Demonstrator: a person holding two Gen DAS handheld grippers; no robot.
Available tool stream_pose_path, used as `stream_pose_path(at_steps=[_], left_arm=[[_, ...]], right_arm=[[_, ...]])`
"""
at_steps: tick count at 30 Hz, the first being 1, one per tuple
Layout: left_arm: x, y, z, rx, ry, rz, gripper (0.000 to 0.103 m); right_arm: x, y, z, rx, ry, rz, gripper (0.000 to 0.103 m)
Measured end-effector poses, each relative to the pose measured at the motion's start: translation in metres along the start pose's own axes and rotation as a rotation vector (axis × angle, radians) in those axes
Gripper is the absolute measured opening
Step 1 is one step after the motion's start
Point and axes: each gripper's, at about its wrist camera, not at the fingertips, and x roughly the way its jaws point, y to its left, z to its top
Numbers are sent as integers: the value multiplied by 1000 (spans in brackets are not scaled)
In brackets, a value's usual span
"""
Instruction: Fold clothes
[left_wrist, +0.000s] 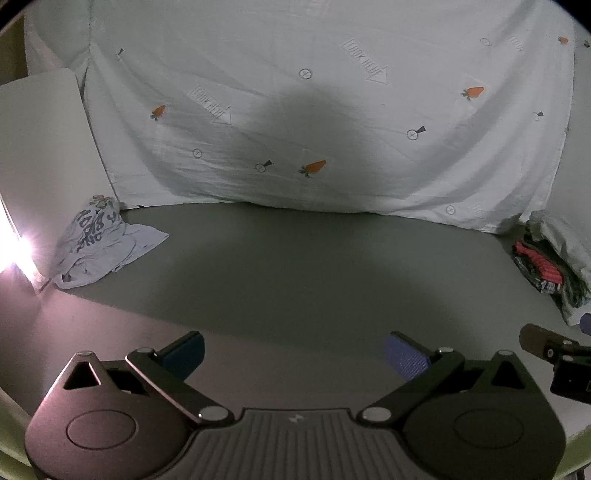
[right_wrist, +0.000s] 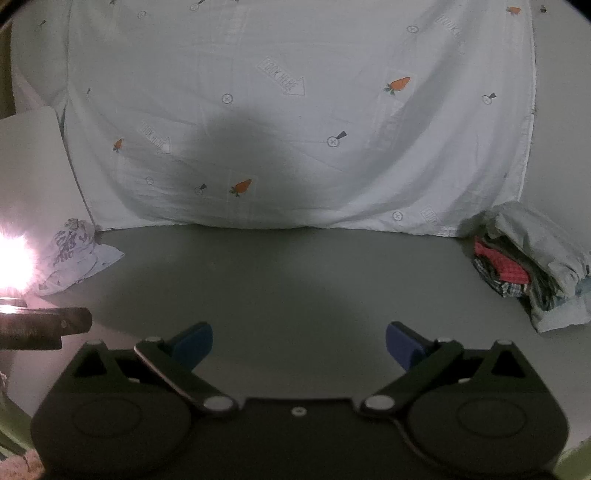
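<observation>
A crumpled white shirt (left_wrist: 99, 247) with dark lettering lies in a loose heap at the far left of the grey table (left_wrist: 295, 266), pushed up against a white board (left_wrist: 44, 155) that stands at the table's edge. It looks like thin, soft cotton: light to lift, limp, likely to sag and drag rather than hold any shape, and not slippery on this surface. The flat flap that spreads out toward the table's middle seems the easiest place to pinch, since it lies as a thin, loose layer; from there the hem or shoulder corners would need finding before it can be spread out. Which part of the shirt that flap is cannot be told from here.

At the far right sits a pile of clothes (right_wrist: 524, 266), with red and checked fabrics under a pale grey one, seemingly already stacked.

The left gripper (left_wrist: 293, 352) hovers low over the bare near part of the table with its blue pads spread wide and nothing between them. The right gripper (right_wrist: 299, 341) hangs just beside it, likewise spread and empty. Both are well apart from the shirt.

Behind the table hangs a white sheet (left_wrist: 314, 110) printed with carrots and arrows, and a bright glare (right_wrist: 11, 254) burns at the left edge
</observation>
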Motion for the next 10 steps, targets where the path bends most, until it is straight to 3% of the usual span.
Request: stream_pose_path(at_steps=[10], left_arm=[[0, 0, 1, 7, -13, 7, 103]], right_arm=[[0, 1, 1, -8, -2, 3, 102]])
